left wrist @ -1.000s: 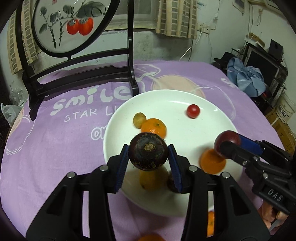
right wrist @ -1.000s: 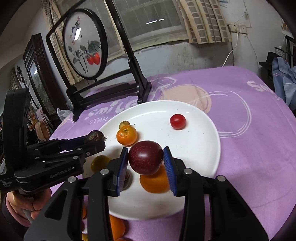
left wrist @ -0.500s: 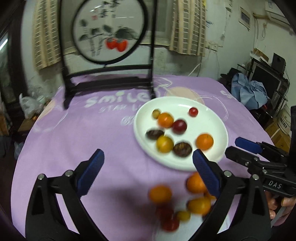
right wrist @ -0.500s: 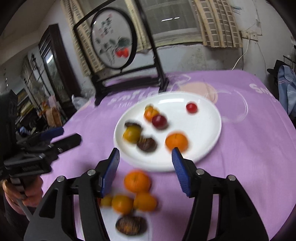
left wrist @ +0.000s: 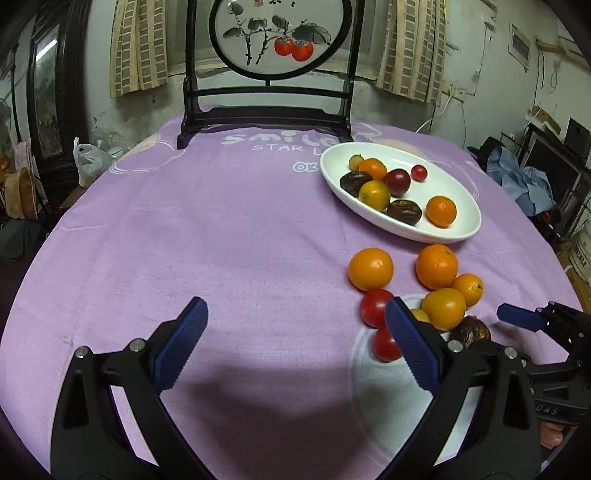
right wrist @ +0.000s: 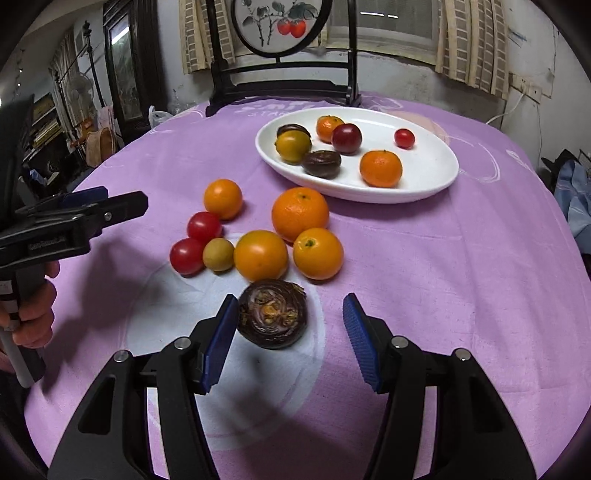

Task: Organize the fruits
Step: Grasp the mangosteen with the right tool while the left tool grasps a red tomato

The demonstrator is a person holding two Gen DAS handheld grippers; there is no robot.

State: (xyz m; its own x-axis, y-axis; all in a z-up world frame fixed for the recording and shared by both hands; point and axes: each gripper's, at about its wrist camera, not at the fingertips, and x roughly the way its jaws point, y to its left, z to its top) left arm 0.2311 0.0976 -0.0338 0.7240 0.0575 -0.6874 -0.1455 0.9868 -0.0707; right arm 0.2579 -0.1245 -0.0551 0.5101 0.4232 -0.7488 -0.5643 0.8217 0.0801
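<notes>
A white oval plate point(right wrist: 439, 177) point(left wrist: 461, 229) holds several fruits: oranges, dark water chestnuts, a plum point(right wrist: 346, 138) and a cherry tomato point(right wrist: 404, 138). On the purple cloth in front of it lie several loose oranges point(right wrist: 300, 213), two red tomatoes point(right wrist: 186, 255) and a dark water chestnut point(right wrist: 272, 319). My right gripper point(right wrist: 290, 339) is open, low over the cloth, with the chestnut between its jaws beside the left pad. My left gripper point(left wrist: 295, 347) is open and empty, left of the loose pile point(left wrist: 436, 266).
A black wooden stand with a round painted screen point(left wrist: 279, 33) stands at the table's far edge. The round table's edge drops off to the right and left. Clutter and furniture surround the table.
Both grippers let go of their fruits onto the plate, opened wide and pulled back toward the near side. The right one now sits around the loose chestnut.
</notes>
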